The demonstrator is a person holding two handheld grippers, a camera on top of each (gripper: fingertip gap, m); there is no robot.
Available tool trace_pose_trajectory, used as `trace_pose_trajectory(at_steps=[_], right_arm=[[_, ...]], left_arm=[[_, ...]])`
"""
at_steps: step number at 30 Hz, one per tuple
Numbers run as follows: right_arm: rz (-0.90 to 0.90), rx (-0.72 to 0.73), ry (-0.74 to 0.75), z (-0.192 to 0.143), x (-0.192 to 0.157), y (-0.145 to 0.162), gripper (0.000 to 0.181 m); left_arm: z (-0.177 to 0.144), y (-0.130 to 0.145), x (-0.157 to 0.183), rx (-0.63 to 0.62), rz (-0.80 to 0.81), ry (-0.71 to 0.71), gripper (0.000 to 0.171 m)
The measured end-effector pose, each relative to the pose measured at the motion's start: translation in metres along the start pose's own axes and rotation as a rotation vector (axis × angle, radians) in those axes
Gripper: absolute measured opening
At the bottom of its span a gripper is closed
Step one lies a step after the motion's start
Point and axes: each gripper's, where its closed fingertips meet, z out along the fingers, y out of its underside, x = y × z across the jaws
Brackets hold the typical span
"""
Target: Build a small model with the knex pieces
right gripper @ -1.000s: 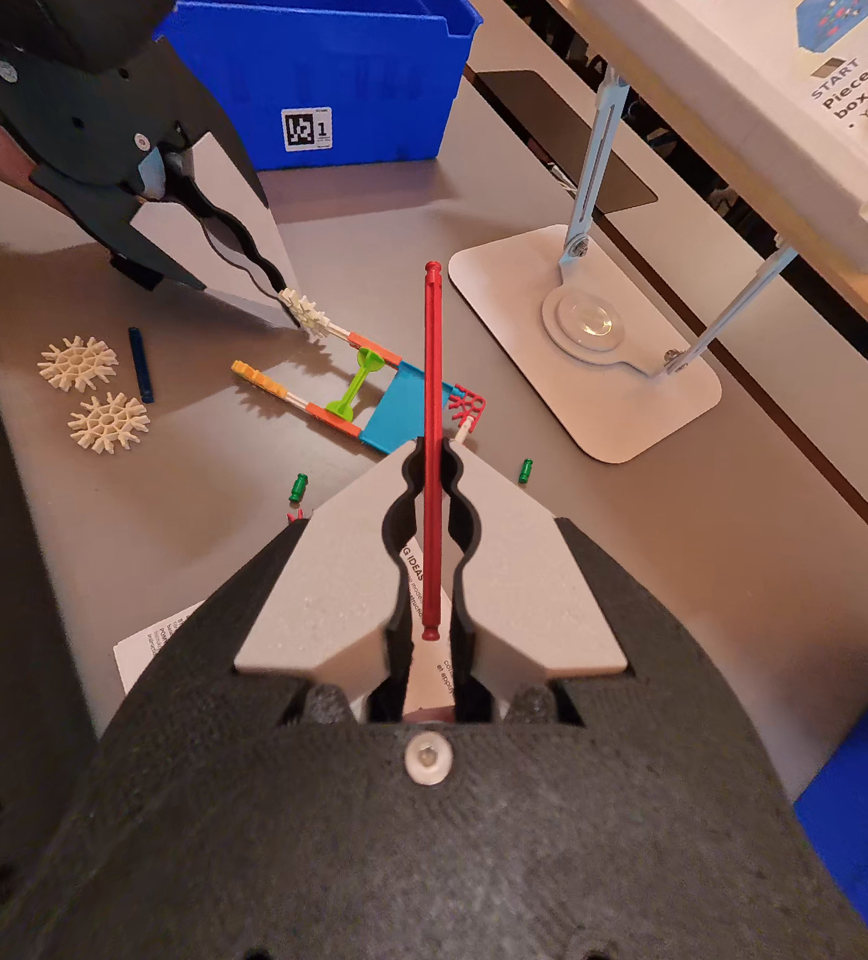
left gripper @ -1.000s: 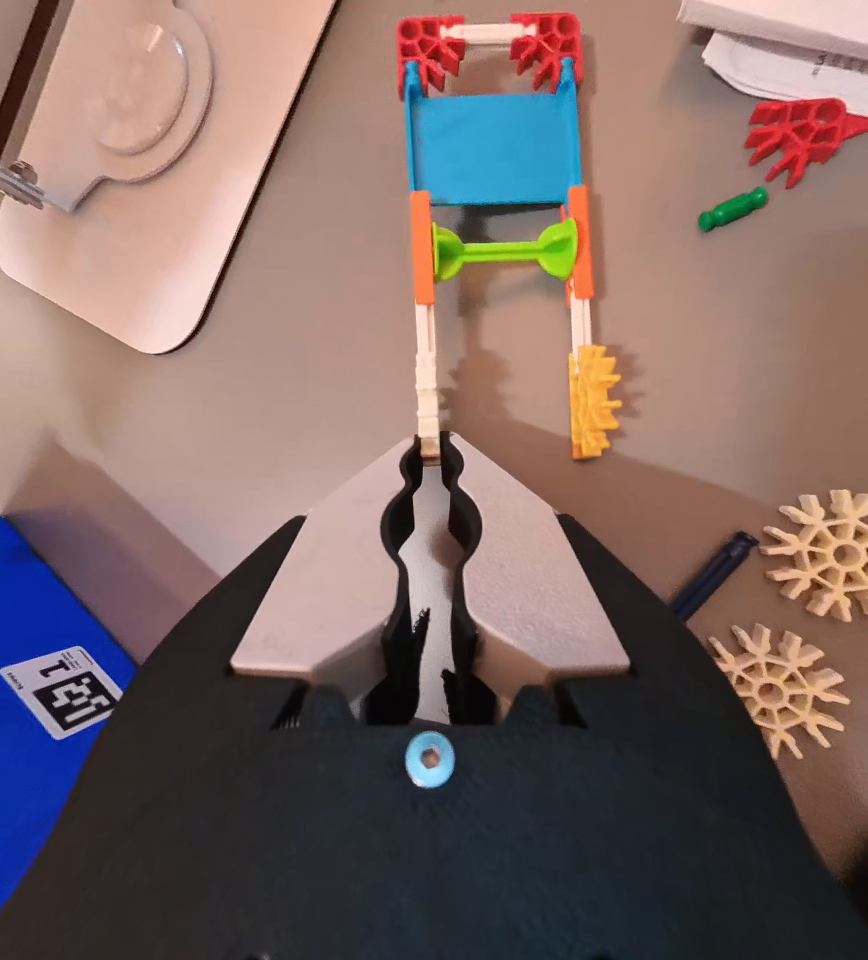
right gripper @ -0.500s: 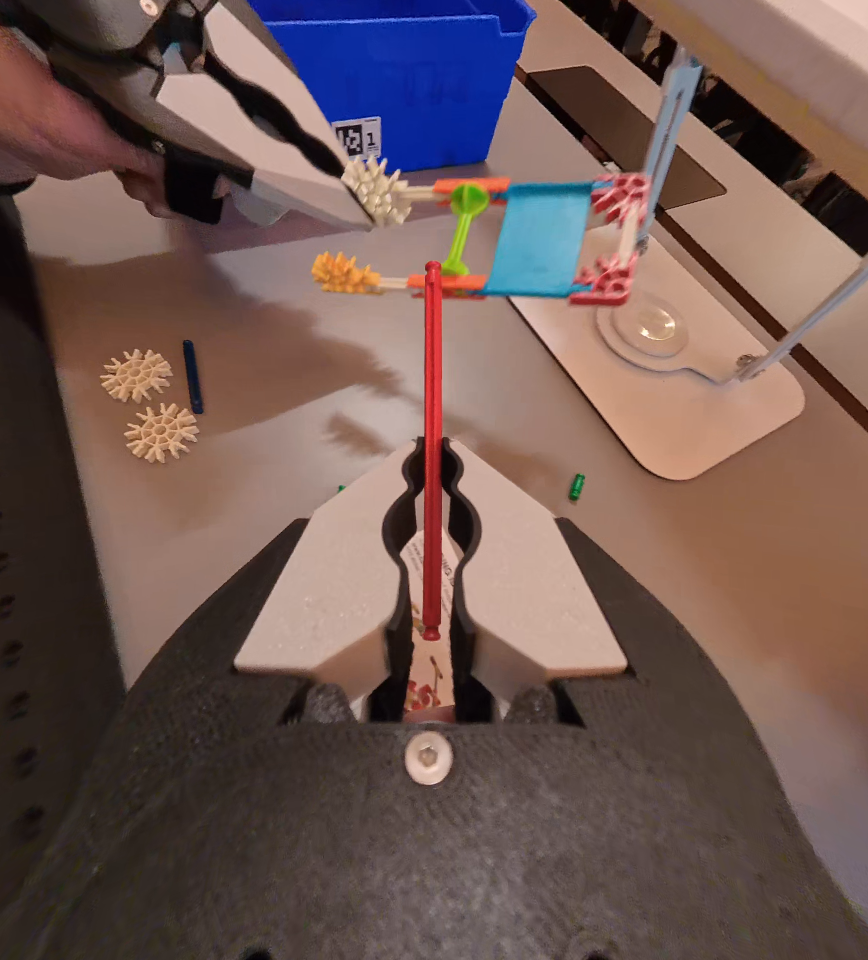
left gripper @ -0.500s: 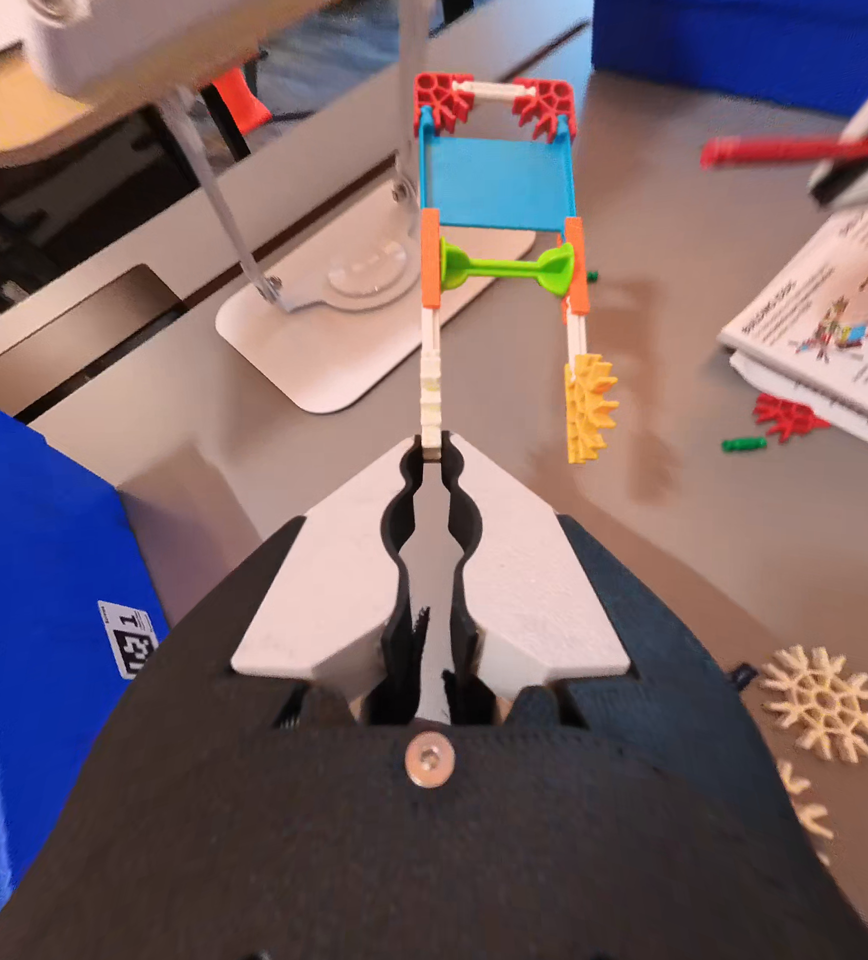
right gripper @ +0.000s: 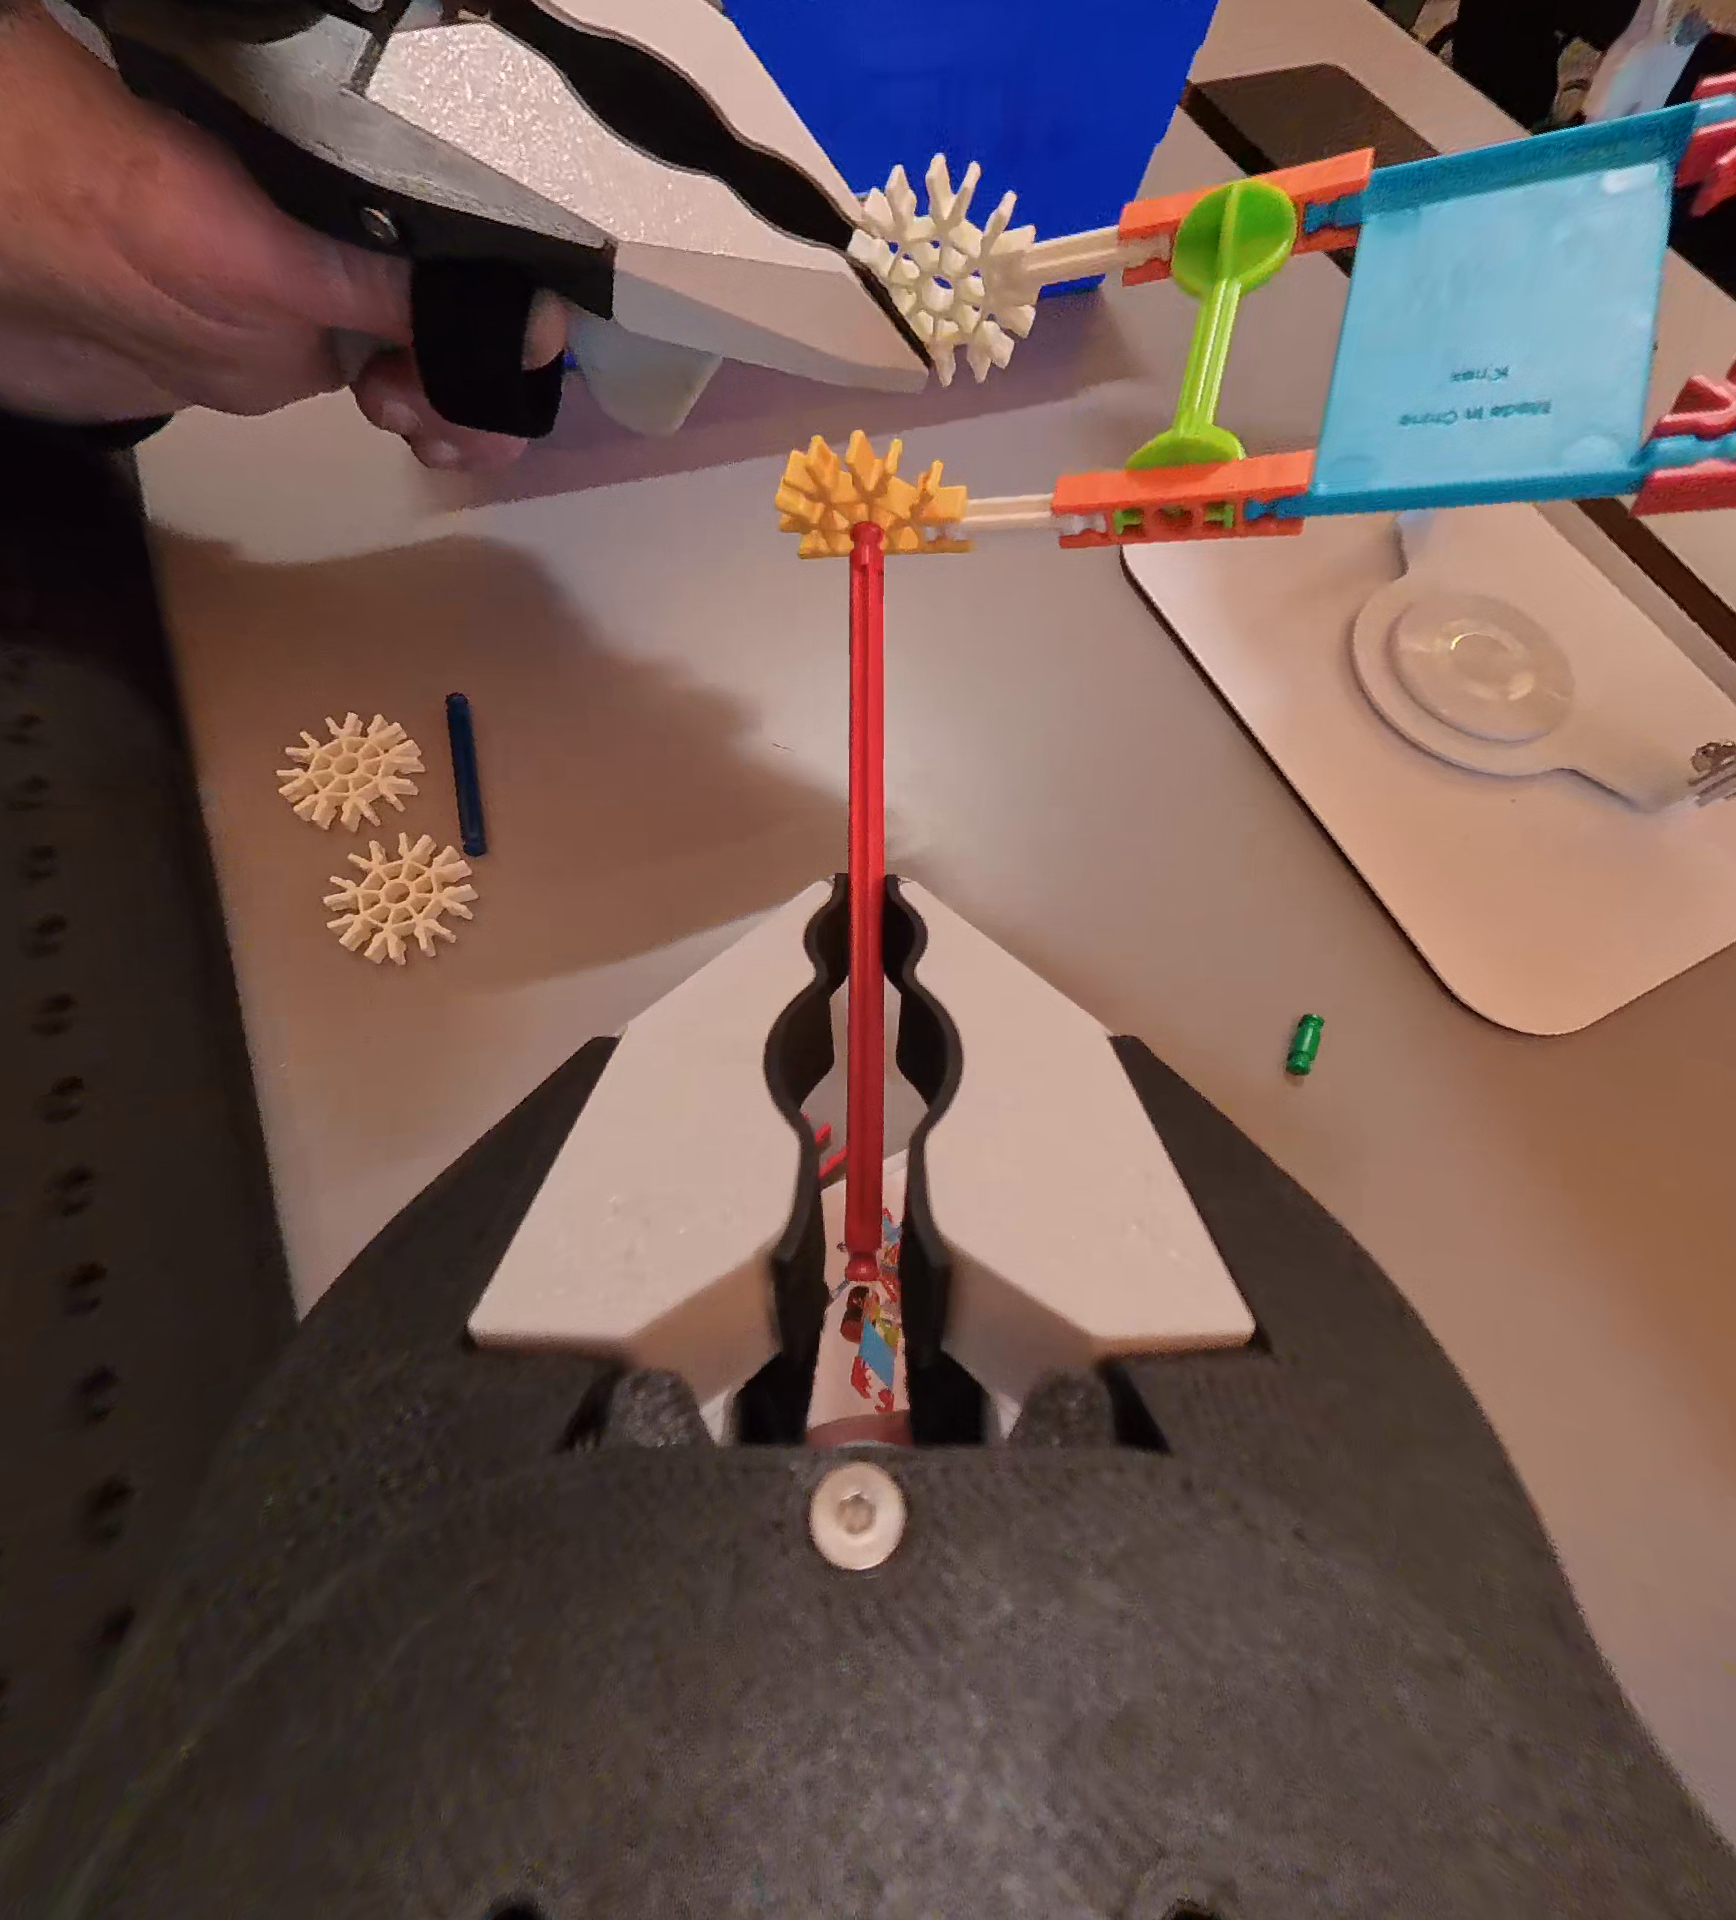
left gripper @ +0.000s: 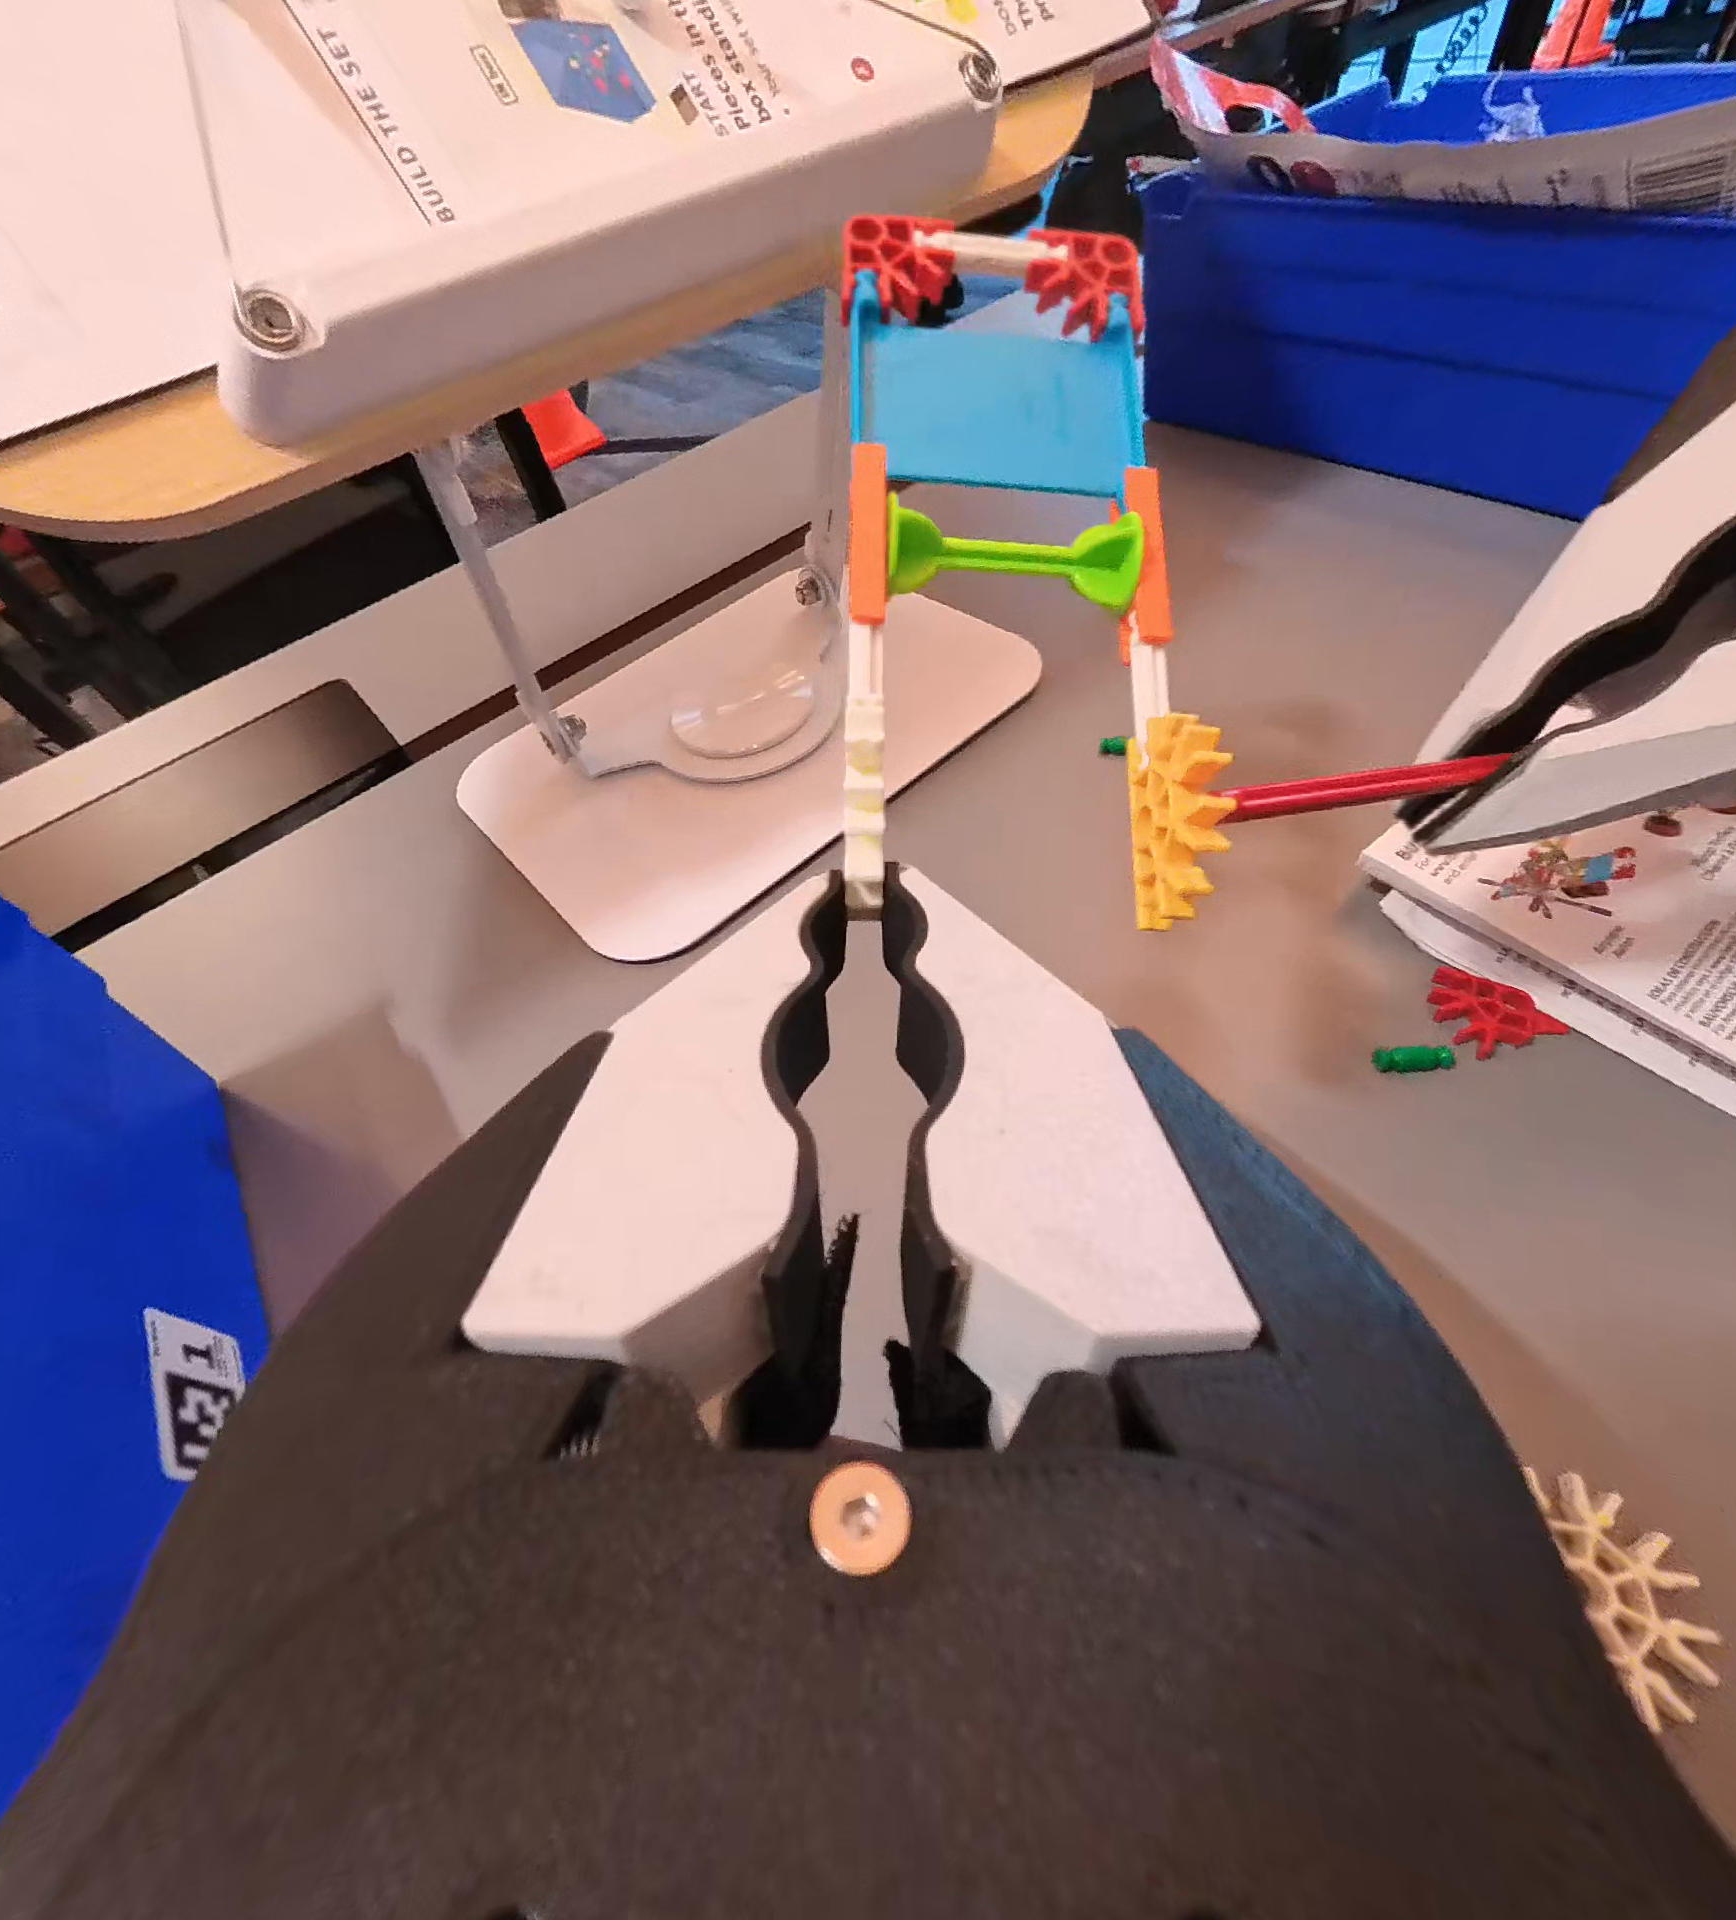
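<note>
My left gripper (left gripper: 864,894) is shut on a white snowflake connector (right gripper: 947,270) at the end of a toy frame and holds the frame in the air. The frame has a blue panel (left gripper: 999,416), red corner connectors, orange sleeves, a green cross rod and a yellow connector (left gripper: 1170,821). My right gripper (right gripper: 864,894) is shut on a long red rod (right gripper: 864,779). The rod's far tip touches the yellow connector (right gripper: 864,499). The right gripper (left gripper: 1446,805) comes in from the right in the left wrist view. The left gripper (right gripper: 885,307) shows at the top left in the right wrist view.
Two cream snowflake connectors (right gripper: 350,769) (right gripper: 398,896) and a dark blue rod (right gripper: 466,774) lie on the grey table. A white stand base (left gripper: 739,769), a booklet (left gripper: 1674,966), a loose red connector (left gripper: 1487,1013), small green pieces (right gripper: 1303,1042) and blue bins (left gripper: 64,1195) (left gripper: 1415,301) surround it.
The left gripper has lifted the frame off the table and tilted it up. The right gripper has brought the red rod's tip to the yellow connector.
</note>
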Motion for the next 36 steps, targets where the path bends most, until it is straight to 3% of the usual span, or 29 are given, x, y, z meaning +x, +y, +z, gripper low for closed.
trace_pose_trajectory(at_steps=[13,20,33,36], right_arm=[[0.120,0.033,0.013,0.004,0.004,-0.005,0.002],[0.223,0.096,-0.033,0.010,0.003,-0.016,0.002],[0.240,0.179,-0.072,0.013,-0.002,-0.033,0.002],[0.249,0.168,-0.070,0.013,-0.001,-0.032,0.002]], left_arm=[[0.000,-0.010,0.000,0.048,0.043,-0.064,0.004],[-0.004,-0.024,0.002,0.100,0.243,-0.169,0.004],[-0.003,-0.029,0.025,0.144,0.351,-0.102,0.004],[-0.003,-0.028,0.030,0.142,0.459,-0.124,0.004]])
